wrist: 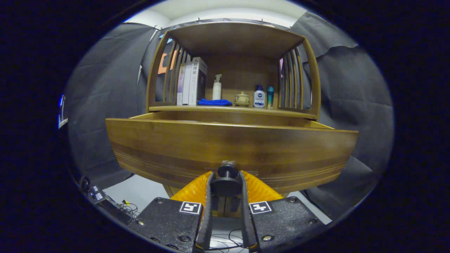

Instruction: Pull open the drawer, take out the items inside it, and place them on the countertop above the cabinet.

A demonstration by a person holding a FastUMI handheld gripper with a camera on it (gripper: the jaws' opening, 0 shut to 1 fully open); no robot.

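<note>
The drawer (pixel 230 147) stands pulled out from the wooden cabinet, its broad front of smooth, dark-stained wood with fine grooved lines along the lower band; its round dark knob (pixel 227 177) sits at 6 o'clock on that front, and the gripper (pixel 226 191) is clamped on it, a finger pressing each side, the jaws narrow. The drawer's inside is hidden behind its front, so what lies in it cannot be told. At 12 o'clock above the drawer runs the cabinet's surface (pixel 299 113), a flat wooden board under an arched hood with slatted sides; on it, from 11 o'clock across to 1 o'clock, stand upright books (pixel 192 81), a slim white spray bottle (pixel 217 88), a folded blue cloth (pixel 214 102) lying flat, a small lidded ceramic jar (pixel 242 98), a white pump bottle (pixel 259 96) and a teal cylinder (pixel 270 96). At 7 o'clock, loose cables (pixel 126 207) lie on the pale floor.
</note>
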